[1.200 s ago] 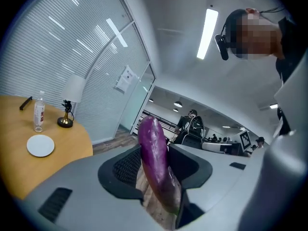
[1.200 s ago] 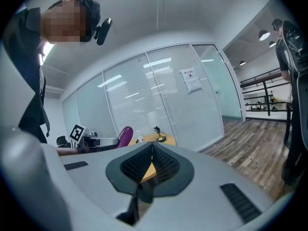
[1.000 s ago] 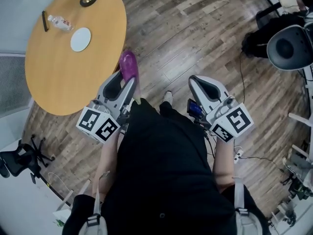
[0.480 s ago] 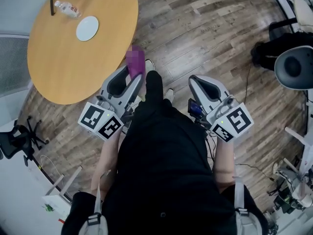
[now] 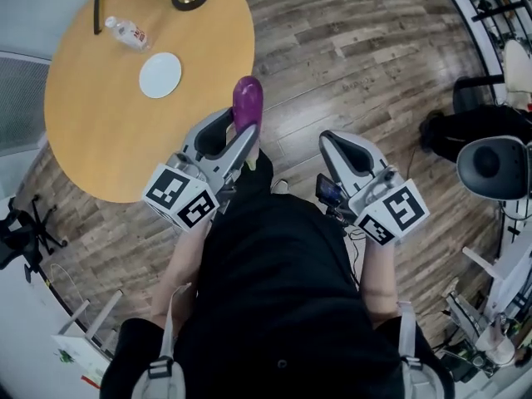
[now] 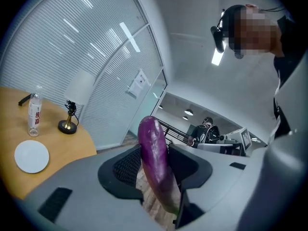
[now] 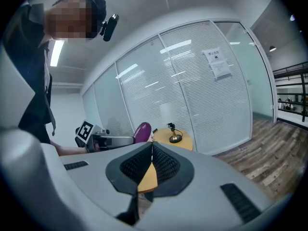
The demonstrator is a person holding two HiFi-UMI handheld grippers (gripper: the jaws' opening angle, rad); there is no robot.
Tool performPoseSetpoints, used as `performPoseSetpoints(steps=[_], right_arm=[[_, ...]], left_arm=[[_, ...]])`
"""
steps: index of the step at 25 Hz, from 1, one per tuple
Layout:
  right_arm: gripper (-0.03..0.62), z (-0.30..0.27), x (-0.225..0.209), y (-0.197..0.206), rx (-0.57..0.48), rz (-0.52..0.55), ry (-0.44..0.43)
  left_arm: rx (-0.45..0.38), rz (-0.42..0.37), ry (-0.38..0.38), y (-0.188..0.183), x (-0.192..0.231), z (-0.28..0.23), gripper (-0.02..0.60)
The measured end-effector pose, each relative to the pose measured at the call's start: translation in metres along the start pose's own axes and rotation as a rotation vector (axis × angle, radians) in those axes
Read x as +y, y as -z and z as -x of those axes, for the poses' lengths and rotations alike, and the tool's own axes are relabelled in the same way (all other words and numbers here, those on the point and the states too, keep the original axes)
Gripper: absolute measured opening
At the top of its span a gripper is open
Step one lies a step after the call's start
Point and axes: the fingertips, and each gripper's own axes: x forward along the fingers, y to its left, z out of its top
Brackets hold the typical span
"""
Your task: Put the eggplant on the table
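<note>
left claw [image 5: 234, 135] grips the purple eggplant [image 5: 247, 103], held just off the round desk's [image 5: 100, 140] right edge. right claw [image 7: 151, 147] is closed and empty. carrying step; next, reach over the desk, lower and release.

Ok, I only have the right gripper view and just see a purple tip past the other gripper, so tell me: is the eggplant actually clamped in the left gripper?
Observer: Yes, the left gripper view shows the left gripper shut on the eggplant, pads against its sides.
Operator: Anything to avoid when setting it down?
Observer: The head view shows a white plate, a water bottle and a dark stick on the table.
</note>
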Motion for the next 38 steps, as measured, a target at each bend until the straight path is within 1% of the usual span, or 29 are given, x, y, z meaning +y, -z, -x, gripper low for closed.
performPoseSetpoints(steps=[3,8,11,15,18,21,23,28,32,33,36,38], right_arm=[[0.017,-0.034,-0.012,-0.021,0.008,0.024,-0.025],[0.017,-0.088,-0.014,-0.048,0.016,0.055,-0.072],[0.017,-0.116,-0.016,-0.055,0.03,0.066,-0.095],[0.017,-0.149,-0.018,-0.06,0.045,0.069,-0.109],[0.017,-0.168,-0.016,-0.06,0.061,0.067,-0.128],[0.017,-0.182,-0.014,-0.058,0.088,0.073,-0.148],[0.017,-0.19,-0.015,-0.06,0.102,0.076,-0.155],[0.017,-0.209,-0.017,-0.061,0.135,0.073,-0.175],[0.017,-0.226,-0.007,-0.068,0.153,0.079,-0.211],[0.017,-0.23,-0.004,-0.068,0.158,0.083,-0.22],[0.017,-0.242,0.003,-0.065,0.175,0.085,-0.241],[0.017,-0.248,0.005,-0.062,0.188,0.083,-0.248]], left_arm=[[-0.028,-0.007,-0.023,-0.026,0.03,-0.01,0.193],[-0.053,-0.016,-0.092,-0.056,0.087,-0.004,0.193],[-0.061,-0.016,-0.145,-0.062,0.122,0.004,0.193],[-0.04,-0.003,-0.217,-0.064,0.168,0.016,0.193],[0.018,-0.011,-0.289,-0.059,0.2,0.025,0.193],[0.109,-0.068,-0.377,-0.047,0.225,0.034,0.193],[0.153,-0.093,-0.419,-0.041,0.241,0.038,0.193],[0.245,-0.118,-0.505,-0.024,0.275,0.044,0.193],[0.294,-0.092,-0.557,-0.013,0.303,0.046,0.193],[0.315,-0.099,-0.576,-0.009,0.311,0.048,0.193],[0.41,-0.17,-0.63,0.005,0.339,0.05,0.193],[0.454,-0.185,-0.639,0.015,0.353,0.049,0.193]])
